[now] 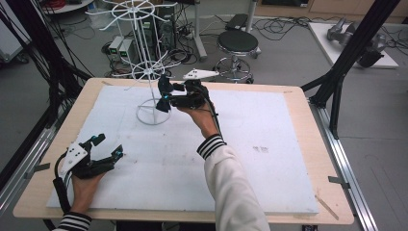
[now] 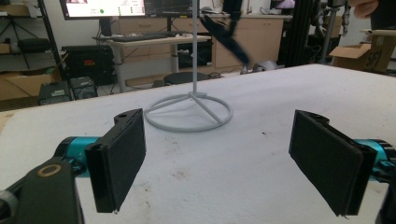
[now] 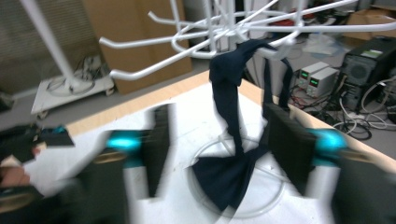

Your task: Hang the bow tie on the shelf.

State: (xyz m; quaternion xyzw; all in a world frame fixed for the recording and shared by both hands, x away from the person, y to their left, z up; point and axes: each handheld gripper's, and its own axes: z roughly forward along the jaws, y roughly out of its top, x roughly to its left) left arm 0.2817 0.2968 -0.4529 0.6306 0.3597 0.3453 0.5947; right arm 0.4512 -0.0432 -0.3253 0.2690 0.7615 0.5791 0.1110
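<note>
While one dark cloth (image 3: 229, 140) hangs on one white rack (image 1: 144, 72), both grippers' fingers (image 2: 119, 158) are spread.

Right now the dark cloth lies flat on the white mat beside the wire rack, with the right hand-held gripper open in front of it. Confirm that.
Not quite. The dark cloth does not lie flat on the mat: it hangs from a prong of the white wire rack, its lower end drooping over the rack's ring base. The right gripper view shows this. The rest stands: the right hand-held gripper is open in front of it.
</note>
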